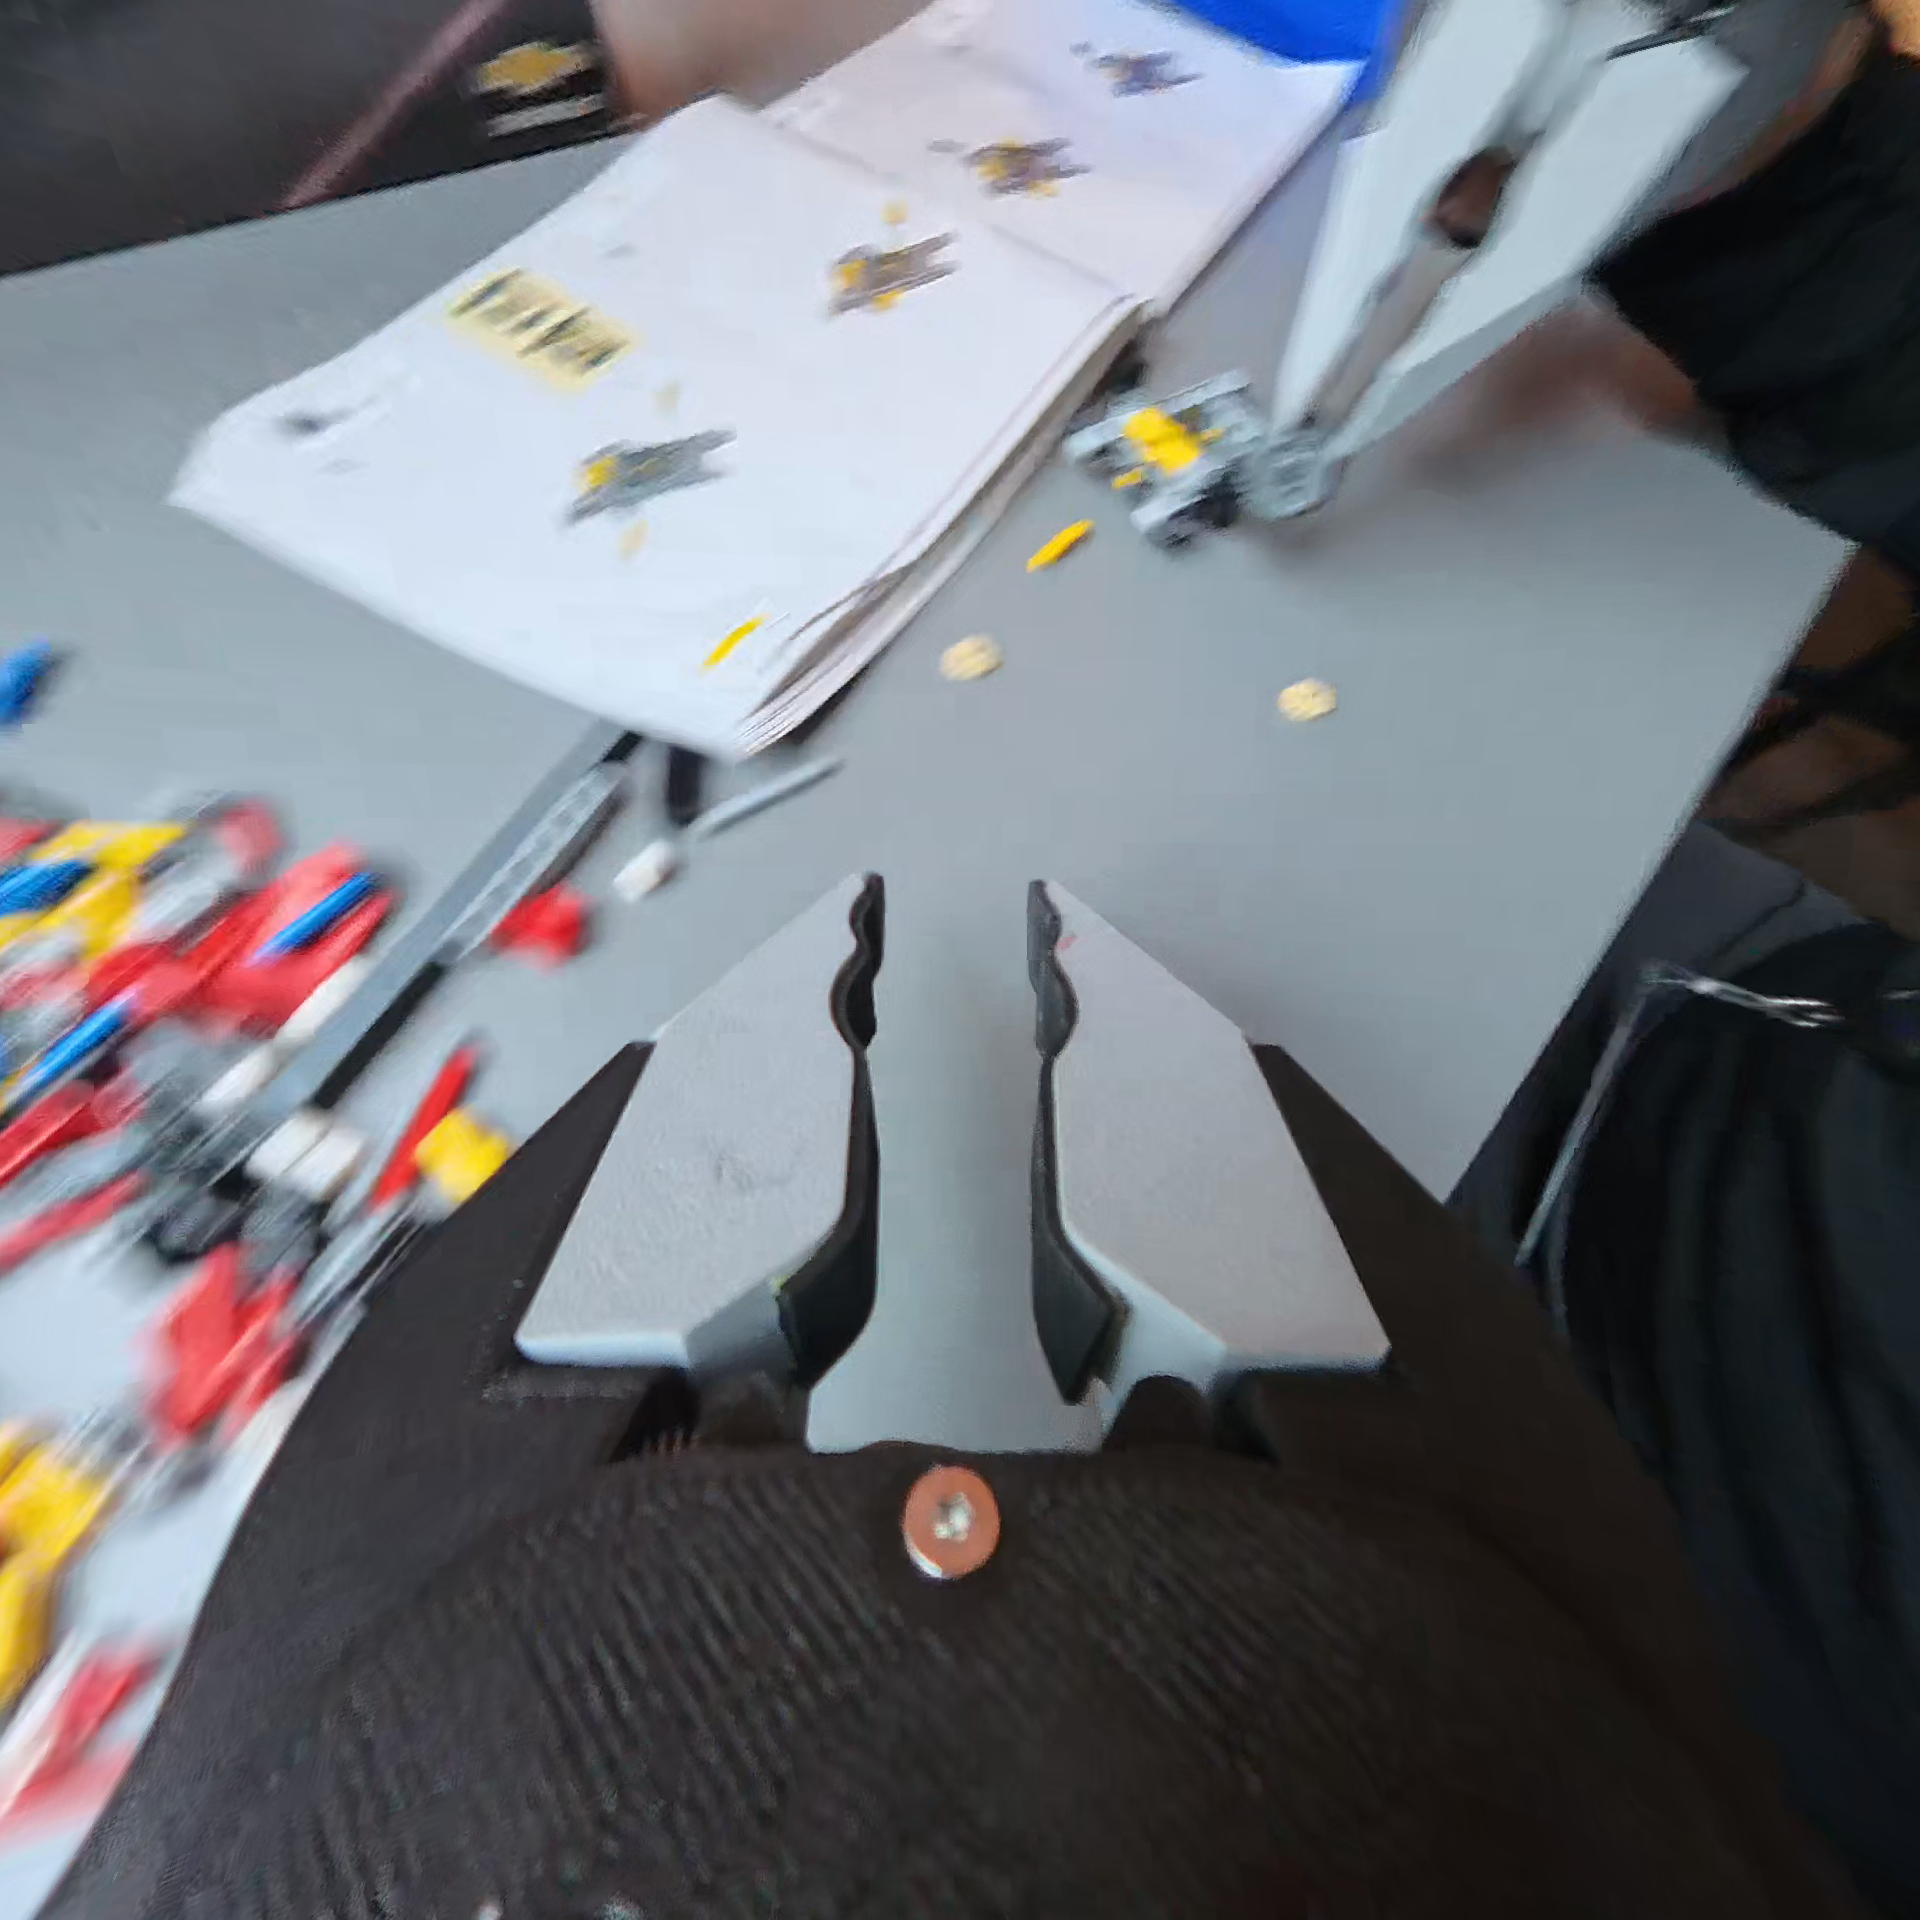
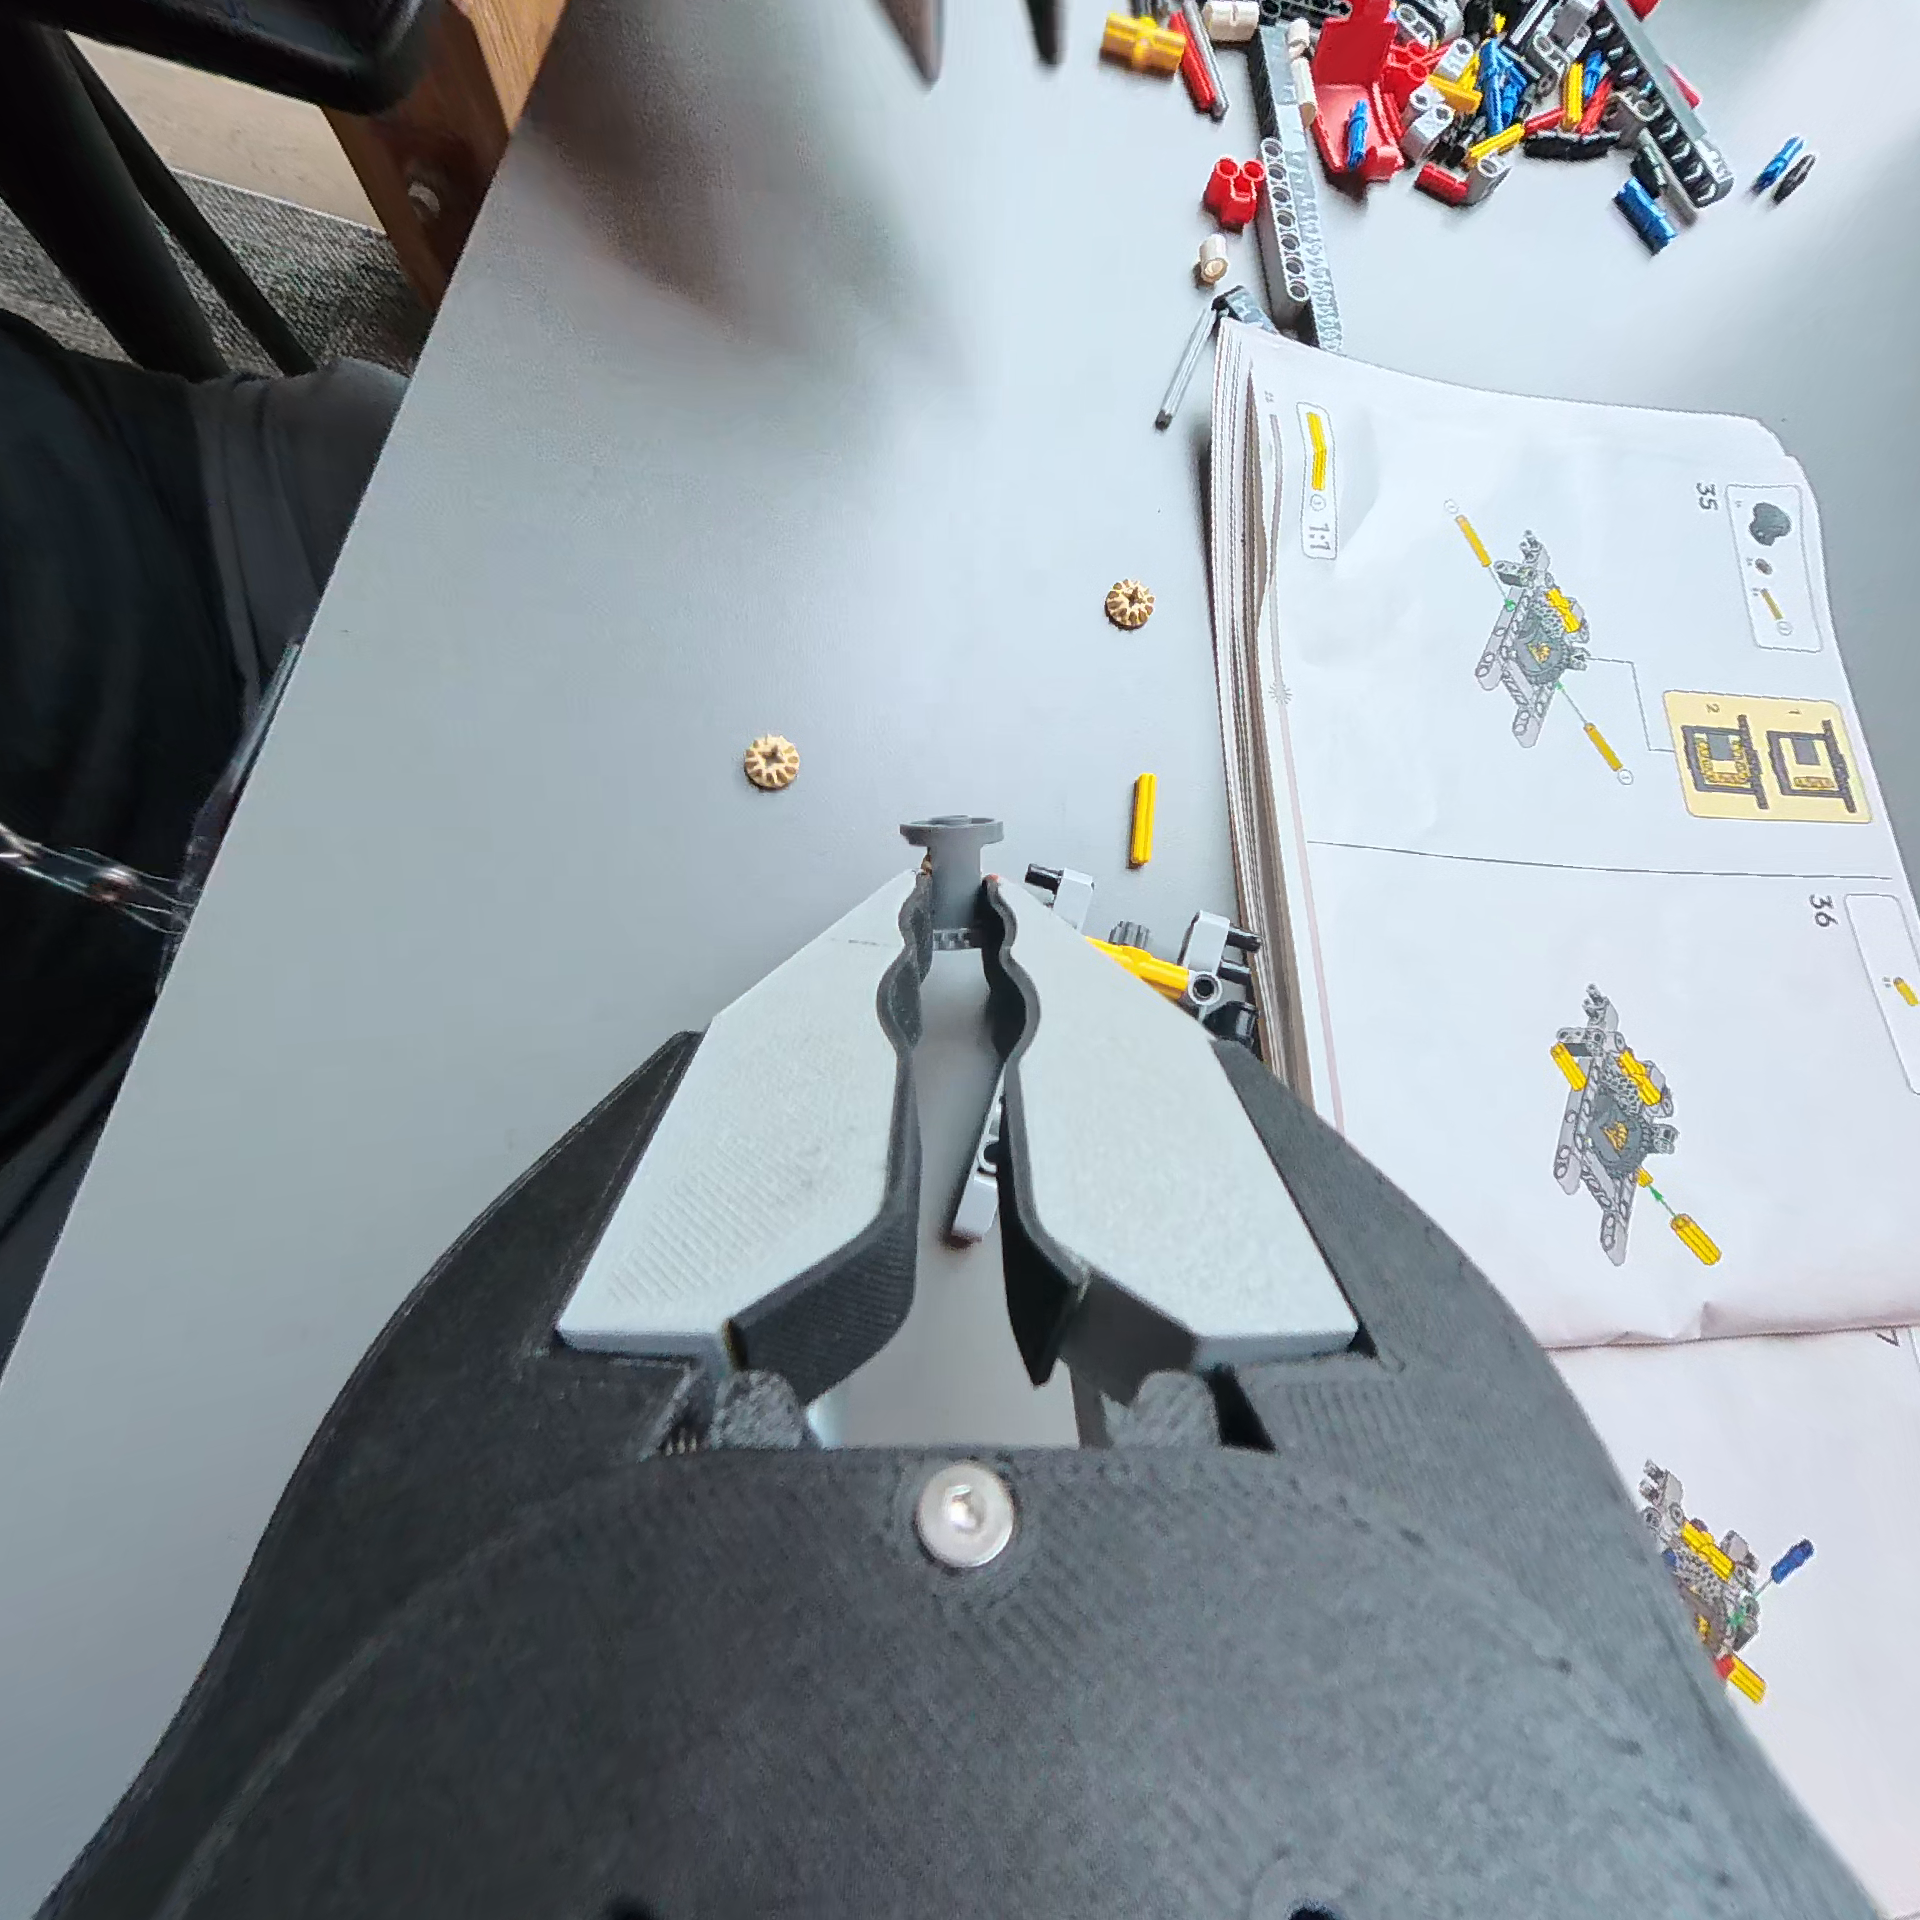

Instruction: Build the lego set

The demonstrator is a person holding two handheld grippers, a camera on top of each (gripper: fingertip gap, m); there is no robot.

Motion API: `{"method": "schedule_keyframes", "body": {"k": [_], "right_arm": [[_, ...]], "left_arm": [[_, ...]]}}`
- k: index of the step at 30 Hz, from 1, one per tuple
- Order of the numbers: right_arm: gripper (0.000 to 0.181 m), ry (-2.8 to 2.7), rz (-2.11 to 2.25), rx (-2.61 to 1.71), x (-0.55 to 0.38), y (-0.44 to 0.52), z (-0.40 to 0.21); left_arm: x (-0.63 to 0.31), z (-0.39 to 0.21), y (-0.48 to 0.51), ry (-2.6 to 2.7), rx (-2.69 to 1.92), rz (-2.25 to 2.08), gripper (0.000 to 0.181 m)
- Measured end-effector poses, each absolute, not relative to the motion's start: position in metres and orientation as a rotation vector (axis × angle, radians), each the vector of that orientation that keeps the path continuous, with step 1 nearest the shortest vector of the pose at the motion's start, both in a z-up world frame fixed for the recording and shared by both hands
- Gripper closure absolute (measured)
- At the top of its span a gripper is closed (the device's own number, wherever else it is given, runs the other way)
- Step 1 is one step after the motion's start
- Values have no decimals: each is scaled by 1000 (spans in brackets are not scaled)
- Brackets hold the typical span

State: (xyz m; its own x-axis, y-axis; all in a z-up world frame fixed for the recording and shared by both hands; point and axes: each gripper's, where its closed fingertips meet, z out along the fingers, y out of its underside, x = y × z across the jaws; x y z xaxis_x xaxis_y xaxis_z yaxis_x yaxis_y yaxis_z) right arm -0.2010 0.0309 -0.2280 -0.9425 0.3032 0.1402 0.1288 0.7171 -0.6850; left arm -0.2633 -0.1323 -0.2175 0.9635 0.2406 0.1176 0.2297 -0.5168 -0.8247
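A small grey-and-yellow lego assembly [image 2: 1164,966] lies on the grey table [image 2: 675,520] beside the open instruction booklet [image 2: 1558,831]. My right gripper [image 2: 951,904] is shut on a dark grey flanged stub [image 2: 951,847] at the assembly's end. The left wrist view shows this gripper [image 1: 1309,457] far right, with its tips down on the assembly [image 1: 1174,457]. My left gripper [image 1: 956,904] is open and empty, above bare table near the front. Two tan gears [image 2: 771,762] [image 2: 1129,603] and a yellow axle [image 2: 1142,818] lie loose near the assembly.
A pile of red, yellow, blue and grey parts [image 1: 208,987] lies left of my left gripper and also shows in the right wrist view [image 2: 1455,94]. Long grey beams [image 2: 1294,229] and a thin grey axle [image 2: 1184,364] lie by the booklet. The table edge [image 2: 343,582] is close. There is about 20 centimetres between the tips of the two grippers. To the yellow axle [image 2: 1142,818]: right tips about 7 centimetres, left tips about 15 centimetres. Seen from the left wrist view [image 1: 1065,545] as well.
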Motion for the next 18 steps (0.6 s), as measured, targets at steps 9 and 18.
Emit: {"method": "schedule_keyframes", "body": {"k": [9, 18], "right_arm": [[175, -2694, 1034, -322, -198, 28, -229], [175, -2690, 1034, -323, -198, 31, -228]], "left_arm": [[-323, -231, -240, -737, -2034, 172, 158], [-312, -256, -225, -643, -2182, 214, 160]]}}
